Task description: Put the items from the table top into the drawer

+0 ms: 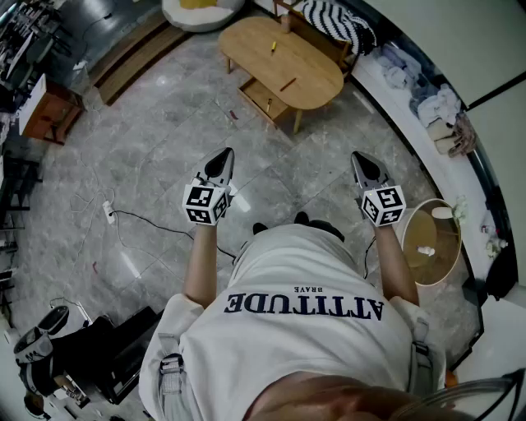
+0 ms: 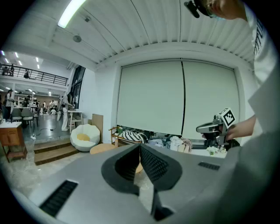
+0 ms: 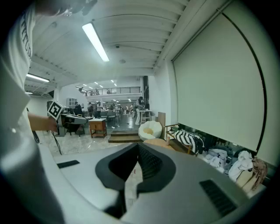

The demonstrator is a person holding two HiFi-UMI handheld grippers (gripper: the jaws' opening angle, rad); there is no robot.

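Observation:
An oval wooden coffee table (image 1: pixel 308 70) stands on the marble floor well ahead of me. On its top lie a small yellow item (image 1: pixel 274 46) and a dark stick-like item (image 1: pixel 288 84). Its drawer (image 1: pixel 263 99) hangs pulled out below the near side. I hold both grippers out at chest height, far short of the table. My left gripper (image 1: pixel 223 153) is shut with nothing in it, and its jaws meet at the tip (image 2: pixel 140 146). The right gripper (image 1: pixel 357 154) is likewise shut and empty (image 3: pixel 138 146). Each gripper view shows the other gripper off to the side.
A round wooden side table (image 1: pixel 421 215) with a white item stands close on my right. Clothes are piled along the right wall (image 1: pixel 436 107). A power strip and cable (image 1: pixel 109 212) lie on the floor at left. A white beanbag (image 1: pixel 201 12) and a striped chair (image 1: pixel 337 25) sit beyond the table.

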